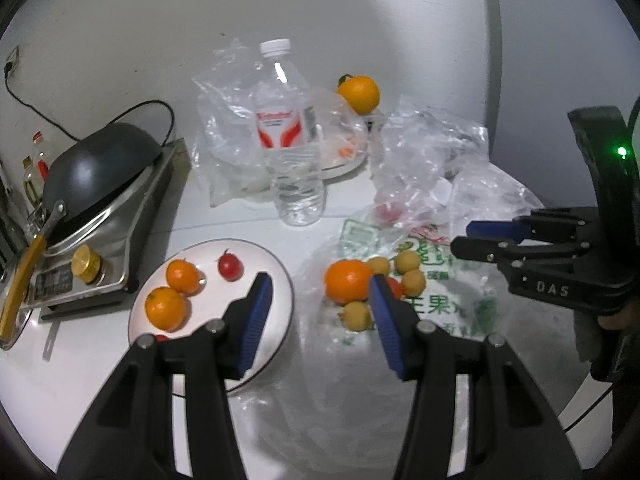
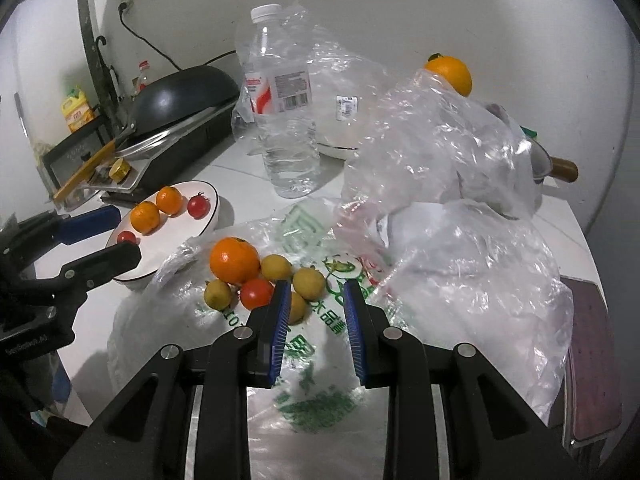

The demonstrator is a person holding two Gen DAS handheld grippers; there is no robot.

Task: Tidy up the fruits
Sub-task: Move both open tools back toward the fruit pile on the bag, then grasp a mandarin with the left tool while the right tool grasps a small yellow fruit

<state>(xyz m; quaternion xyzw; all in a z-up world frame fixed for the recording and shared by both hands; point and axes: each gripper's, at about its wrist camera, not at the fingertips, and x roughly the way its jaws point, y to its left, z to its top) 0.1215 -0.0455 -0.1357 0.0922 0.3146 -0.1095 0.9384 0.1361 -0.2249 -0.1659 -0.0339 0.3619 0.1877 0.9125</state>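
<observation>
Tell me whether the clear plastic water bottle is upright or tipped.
Upright: the clear plastic water bottle stands on its base, white cap on top.

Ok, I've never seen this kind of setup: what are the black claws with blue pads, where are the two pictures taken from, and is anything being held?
There is no robot here. A person holds a two-finger gripper in each hand, and each carries a fisheye camera looking along its fingers. One picture is from the left gripper, jaws open and empty. The other is from the right gripper, jaws nearly together, also empty. On the white counter sit a plate with two small oranges and cherry tomatoes, and a printed plastic bag bearing a loose orange, yellow fruits and a tomato. There are also a water bottle, crumpled clear bags and a wok on a stove.
</observation>
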